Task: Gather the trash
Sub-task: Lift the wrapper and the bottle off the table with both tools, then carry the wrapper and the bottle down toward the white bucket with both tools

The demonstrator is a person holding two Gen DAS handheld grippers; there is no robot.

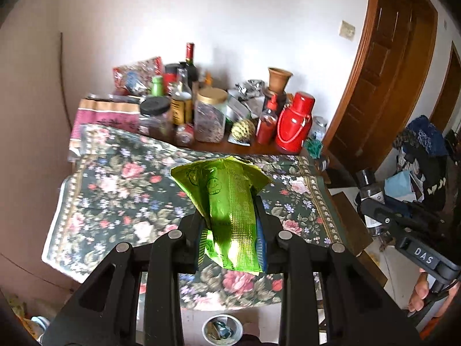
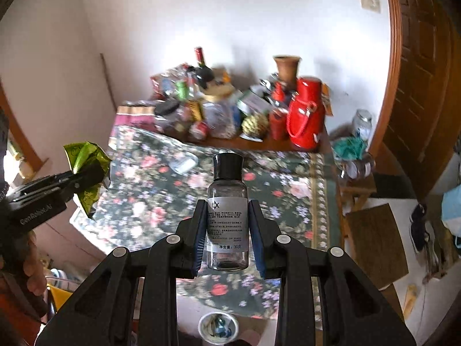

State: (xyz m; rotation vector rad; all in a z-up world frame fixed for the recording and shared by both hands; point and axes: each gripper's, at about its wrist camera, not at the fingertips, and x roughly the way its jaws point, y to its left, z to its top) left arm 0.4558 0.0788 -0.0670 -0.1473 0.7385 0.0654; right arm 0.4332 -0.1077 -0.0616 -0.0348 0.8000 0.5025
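Note:
My left gripper (image 1: 230, 216) is shut on a crumpled green foil wrapper (image 1: 224, 199) and holds it above the floral tablecloth (image 1: 121, 190). The wrapper also shows at the left of the right wrist view (image 2: 83, 155). My right gripper (image 2: 227, 213) is shut on a small clear bottle (image 2: 227, 225) with a black cap and white label, held upright above the cloth. That bottle also shows at the right of the left wrist view (image 1: 370, 193). A small round bin (image 1: 220, 328) with trash in it sits on the floor below the table edge; it also shows in the right wrist view (image 2: 217, 328).
Jars, bottles, a red thermos (image 1: 294, 124), a clay vase (image 1: 279, 79) and packets crowd the back of the table. A clear piece lies on the cloth (image 2: 184, 161). A wooden door (image 1: 383, 92) stands at the right, with clutter and a stool (image 2: 377, 245) below.

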